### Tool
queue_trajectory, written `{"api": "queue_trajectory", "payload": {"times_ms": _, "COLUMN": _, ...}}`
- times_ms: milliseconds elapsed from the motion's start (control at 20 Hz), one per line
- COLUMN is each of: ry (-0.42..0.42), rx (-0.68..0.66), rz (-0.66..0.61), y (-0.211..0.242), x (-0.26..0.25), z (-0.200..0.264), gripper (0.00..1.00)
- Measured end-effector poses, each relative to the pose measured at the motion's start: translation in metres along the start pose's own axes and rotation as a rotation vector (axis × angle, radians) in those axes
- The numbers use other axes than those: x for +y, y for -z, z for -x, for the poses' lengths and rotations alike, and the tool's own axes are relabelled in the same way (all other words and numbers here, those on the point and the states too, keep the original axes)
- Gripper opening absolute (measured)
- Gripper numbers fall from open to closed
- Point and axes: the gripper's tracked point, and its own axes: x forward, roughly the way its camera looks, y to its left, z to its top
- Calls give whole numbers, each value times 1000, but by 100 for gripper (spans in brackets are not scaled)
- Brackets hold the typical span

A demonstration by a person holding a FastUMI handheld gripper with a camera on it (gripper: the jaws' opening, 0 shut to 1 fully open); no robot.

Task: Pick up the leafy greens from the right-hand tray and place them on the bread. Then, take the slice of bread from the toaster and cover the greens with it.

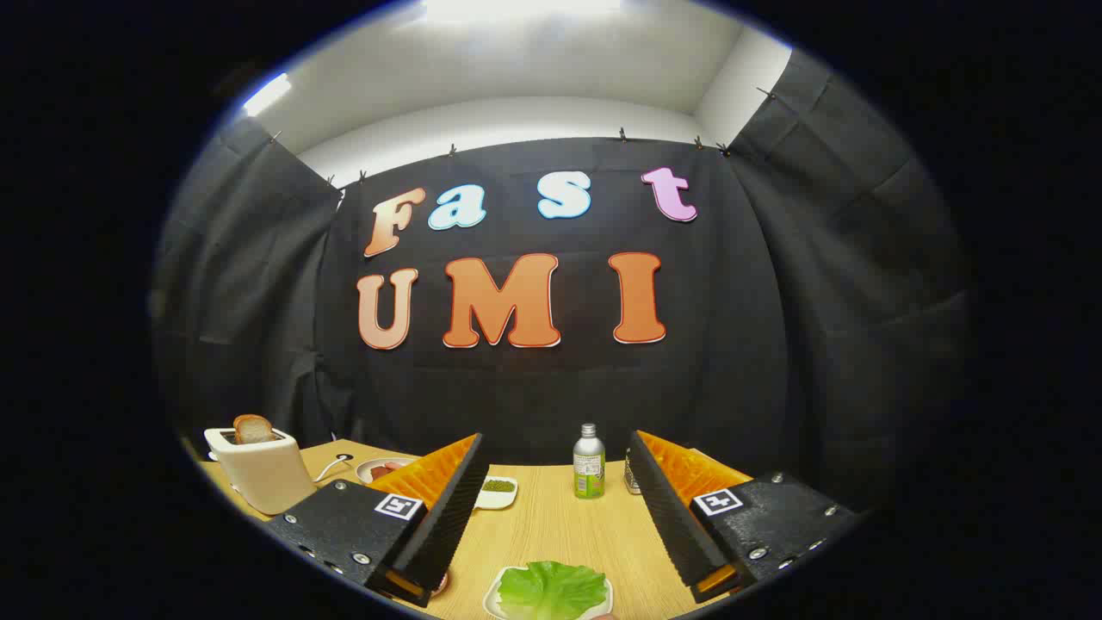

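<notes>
While the gripper hangs with its fingers spread wide and holding nothing, the leafy greens lie on a small white tray near and between them. Far left, bread stands in the toaster.

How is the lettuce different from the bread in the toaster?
The lettuce leaf is green, frilly and lies flat on a small white plate between the open gripper fingers. The bread slice is brown, smooth-edged and stands upright, poking out of the white toaster, off beyond the left finger. Both are sandwich foods on the same wooden table.
</notes>
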Motion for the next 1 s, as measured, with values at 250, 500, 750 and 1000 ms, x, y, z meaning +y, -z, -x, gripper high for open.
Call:
{"api": "queue_trajectory", "payload": {"times_ms": 250, "ry": -16, "rx": -5, "rz": 41, "y": 2, "x": 11, "z": -2, "gripper": 98}}
{"api": "queue_trajectory", "payload": {"times_ms": 500, "ry": -30, "rx": -1, "rz": 36, "y": 5, "x": 20, "z": -4, "gripper": 98}}
{"api": "queue_trajectory", "payload": {"times_ms": 750, "ry": -31, "rx": 18, "rz": 12, "y": 12, "x": 21, "z": -8, "gripper": 98}}
{"api": "queue_trajectory", "payload": {"times_ms": 1000, "ry": -33, "rx": 34, "rz": 14, "y": 20, "x": 24, "z": -11, "gripper": 98}}
